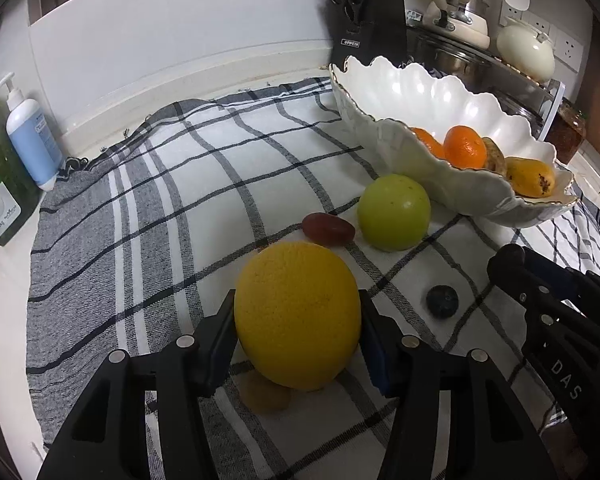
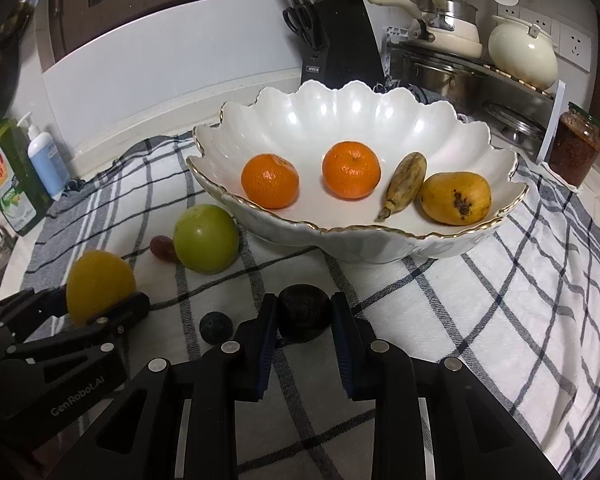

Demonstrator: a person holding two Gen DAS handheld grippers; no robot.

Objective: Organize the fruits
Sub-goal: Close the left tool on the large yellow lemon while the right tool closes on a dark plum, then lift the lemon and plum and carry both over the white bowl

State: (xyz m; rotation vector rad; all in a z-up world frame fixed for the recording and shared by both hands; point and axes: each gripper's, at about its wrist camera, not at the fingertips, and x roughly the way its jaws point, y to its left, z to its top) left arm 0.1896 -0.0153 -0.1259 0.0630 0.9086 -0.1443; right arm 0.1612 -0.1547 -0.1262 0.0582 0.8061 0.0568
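My left gripper is shut on a big yellow-orange citrus fruit, held a little above the checked cloth; it shows at the left in the right wrist view. My right gripper is shut on a small dark round fruit. A white scalloped bowl holds two tangerines, a small spotted banana and a yellow mango. On the cloth lie a green apple, a red grape and a blueberry.
A knife block with scissors stands behind the bowl. Pots and a white kettle sit on a rack at the back right, beside a jar. A dish-soap bottle and a pump bottle stand at the left.
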